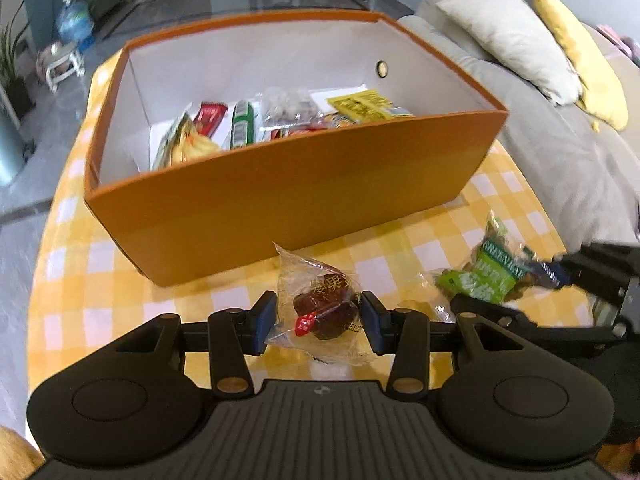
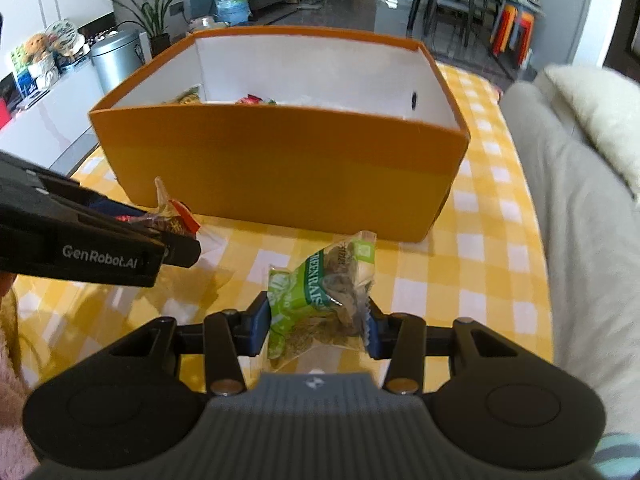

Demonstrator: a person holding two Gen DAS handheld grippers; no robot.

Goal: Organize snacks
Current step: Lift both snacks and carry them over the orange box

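Note:
An orange box with white inner walls stands on the yellow checked tablecloth and holds several snack packets. My left gripper is shut on a clear packet of dark dried fruit, lifted just in front of the box's near wall. My right gripper is shut on a green raisin packet, also held above the cloth before the box. In the left wrist view the raisin packet and right gripper show at the right. The right wrist view shows the left gripper at the left.
A grey sofa with a cream pillow and a yellow pillow runs along the table's right side. Beyond the table are a water bottle, a metal bin, plants and coloured stools.

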